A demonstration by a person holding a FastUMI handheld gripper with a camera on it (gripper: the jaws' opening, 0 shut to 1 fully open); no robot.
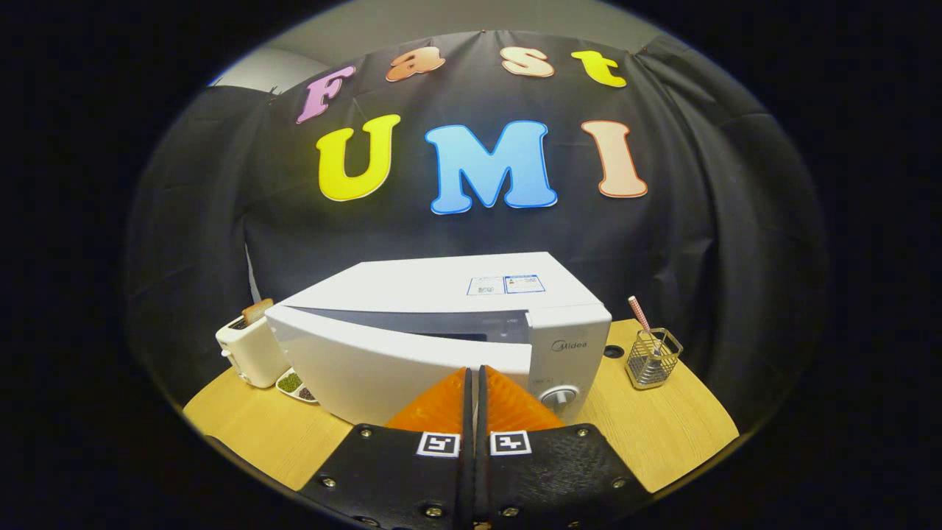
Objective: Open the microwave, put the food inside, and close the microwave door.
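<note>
- The gripper (pixel 473 372) had its fingers pressed together, holding nothing, tips at the front of the microwave door (pixel 383 361).
- The door stood slightly ajar at its right edge, beside the control panel (pixel 567 353), probably so the closed tips could push or pry it.
- The microwave (pixel 441 294) sat on the worktop (pixel 662 419).
- A toaster (pixel 250 350) and dish (pixel 294 384) stood left, a wire holder (pixel 651 358) right.

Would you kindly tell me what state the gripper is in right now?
Gripper: shut, fingers together with nothing between them, tips against the microwave door, which stands slightly ajar.
</note>
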